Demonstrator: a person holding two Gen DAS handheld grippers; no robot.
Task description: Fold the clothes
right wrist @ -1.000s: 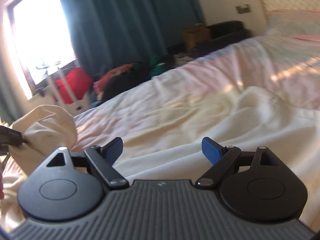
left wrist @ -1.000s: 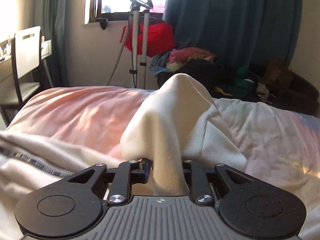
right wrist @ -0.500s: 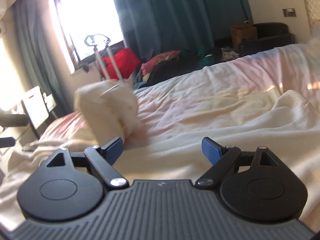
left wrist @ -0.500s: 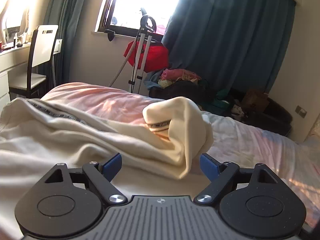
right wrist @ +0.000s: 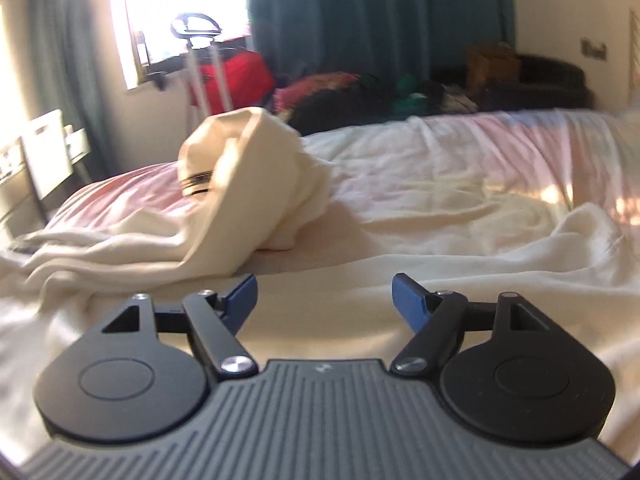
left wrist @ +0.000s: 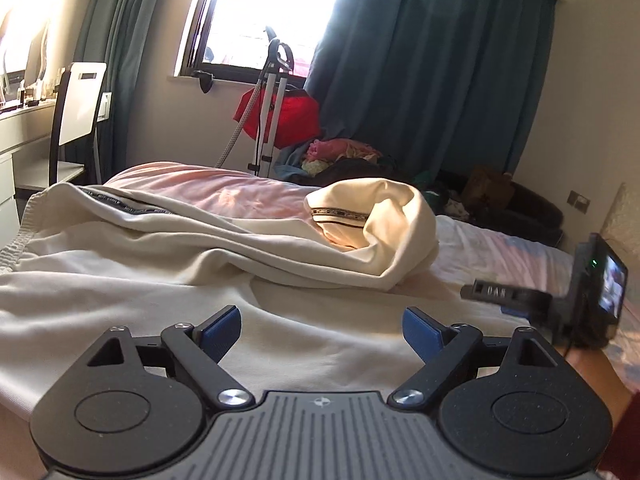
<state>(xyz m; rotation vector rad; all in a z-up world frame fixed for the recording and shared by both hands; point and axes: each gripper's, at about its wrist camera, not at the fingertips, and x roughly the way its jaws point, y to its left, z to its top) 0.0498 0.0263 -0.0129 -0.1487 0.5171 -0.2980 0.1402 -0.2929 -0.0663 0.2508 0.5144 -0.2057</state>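
The left gripper (left wrist: 321, 330) has just spread its jaws and let go of the cream knit garment with a dark striped band (left wrist: 372, 224); nothing sits between them now. The released sleeve lies humped on the bed (left wrist: 500, 248), ahead of the jaws. The right gripper (right wrist: 324, 300), empty, has just been narrowing its still-spread jaws. One fold looks laid; another grasp probably follows.

Each camera rides just behind its claw, low and close over the bed (left wrist: 224, 192), looking forward and slightly down; the left view faces across the cream garment (left wrist: 372, 232) toward the window (left wrist: 272, 12), catching the right claw (left wrist: 508, 294) at its right edge; the right view faces likewise; both share the bunched garment (right wrist: 248, 168), red bag (right wrist: 236, 72) and teal curtain (right wrist: 380, 12).
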